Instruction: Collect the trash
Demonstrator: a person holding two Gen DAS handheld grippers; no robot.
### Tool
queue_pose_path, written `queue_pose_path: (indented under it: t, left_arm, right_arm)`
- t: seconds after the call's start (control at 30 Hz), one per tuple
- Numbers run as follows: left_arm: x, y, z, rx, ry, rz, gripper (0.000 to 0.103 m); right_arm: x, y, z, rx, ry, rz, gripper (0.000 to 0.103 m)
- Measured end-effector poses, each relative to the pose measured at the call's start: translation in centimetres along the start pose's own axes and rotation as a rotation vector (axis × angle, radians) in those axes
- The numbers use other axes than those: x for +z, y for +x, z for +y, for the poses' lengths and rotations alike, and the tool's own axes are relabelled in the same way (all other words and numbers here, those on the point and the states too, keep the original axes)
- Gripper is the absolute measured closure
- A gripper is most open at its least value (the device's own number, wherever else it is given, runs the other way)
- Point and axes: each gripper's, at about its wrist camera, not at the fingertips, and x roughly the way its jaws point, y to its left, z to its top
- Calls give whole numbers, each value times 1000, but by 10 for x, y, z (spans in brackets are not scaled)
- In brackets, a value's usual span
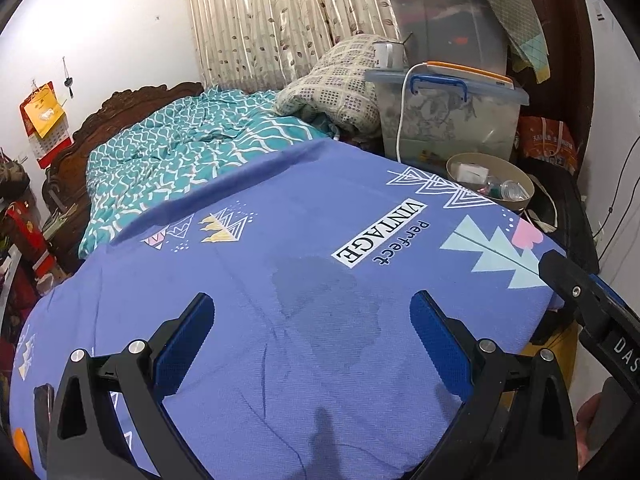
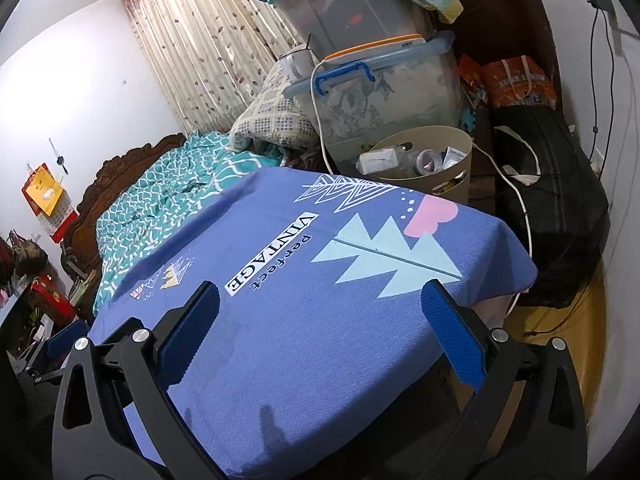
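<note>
Right wrist view: the beige trash bin point(image 2: 424, 168), already holding bottles and boxes, stands past the far right corner of the purple-covered desk point(image 2: 320, 300), ahead of the right gripper point(image 2: 326, 332), the nearer one; both grippers' fingers spread apart, empty, left gripper point(image 1: 310, 340) included.

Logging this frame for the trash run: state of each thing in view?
left hand-held gripper: open, empty, over the bed
right hand-held gripper: open, empty
beige bin: upright, no lid, holds trash
blue sheet: spread flat, darker patch visible in left view
lower storage box: lid on, blue latch down
upper storage box: lidded, stacked on lower one
curtain: drawn
</note>
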Motion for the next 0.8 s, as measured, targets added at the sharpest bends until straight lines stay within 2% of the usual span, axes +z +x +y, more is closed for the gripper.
queue_pose_path:
  t: [0.8]
  left_arm:
    - [-3,-12,11,-16,-38,-46,9]
  right_arm:
    - [-4,-5,12,0,-37,-28,3]
